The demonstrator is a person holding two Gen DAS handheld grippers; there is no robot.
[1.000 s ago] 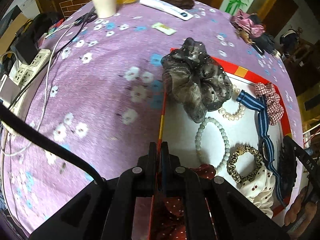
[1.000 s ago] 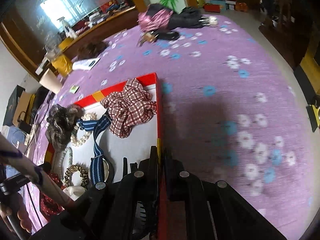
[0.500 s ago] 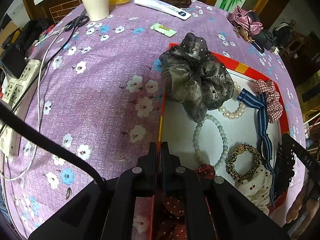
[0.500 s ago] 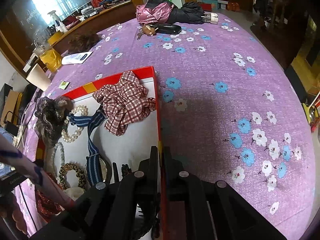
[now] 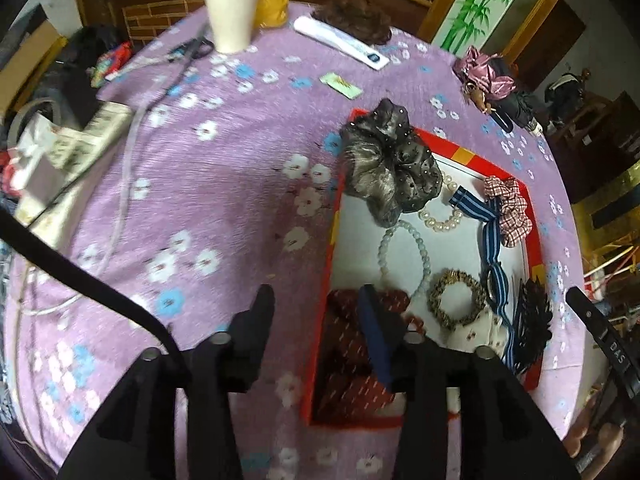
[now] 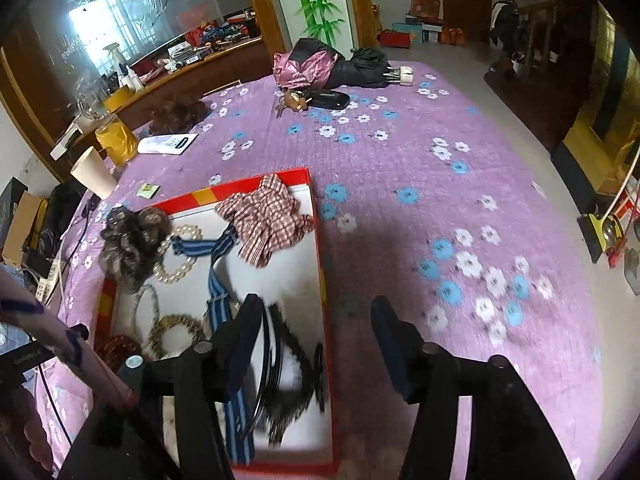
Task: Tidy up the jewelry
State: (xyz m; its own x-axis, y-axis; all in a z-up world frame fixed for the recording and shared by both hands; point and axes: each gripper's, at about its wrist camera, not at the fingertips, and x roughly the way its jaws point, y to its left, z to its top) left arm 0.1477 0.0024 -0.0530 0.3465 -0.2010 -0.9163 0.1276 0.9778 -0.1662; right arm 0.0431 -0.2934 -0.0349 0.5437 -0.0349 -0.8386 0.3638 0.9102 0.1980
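A red-rimmed box (image 5: 334, 236) with a white floor lies on the purple flowered cloth and holds jewelry and hair pieces: a grey scrunchie (image 5: 390, 172), a pearl bracelet (image 5: 440, 220), a pale bead bracelet (image 5: 404, 252), a gold beaded ring (image 5: 456, 304), a plaid scrunchie (image 5: 510, 208), a blue striped ribbon (image 5: 492, 240). My left gripper (image 5: 316, 300) is open and empty, its jaws either side of the box's left wall. My right gripper (image 6: 316, 316) is open and empty, astride the box's right wall (image 6: 322, 280). A black hair claw (image 6: 296, 364) lies near it.
A white cup (image 5: 232, 14), scissors (image 5: 192, 48), a white remote (image 5: 340, 42) and a small green packet (image 5: 341, 85) lie at the far side. A power strip and cables (image 5: 72, 148) sit at the left edge. A pink and black umbrella (image 6: 332, 68) lies far back.
Both grippers were shut on the box's side walls; now both have opened, let go of the walls and pulled back and upward a little.
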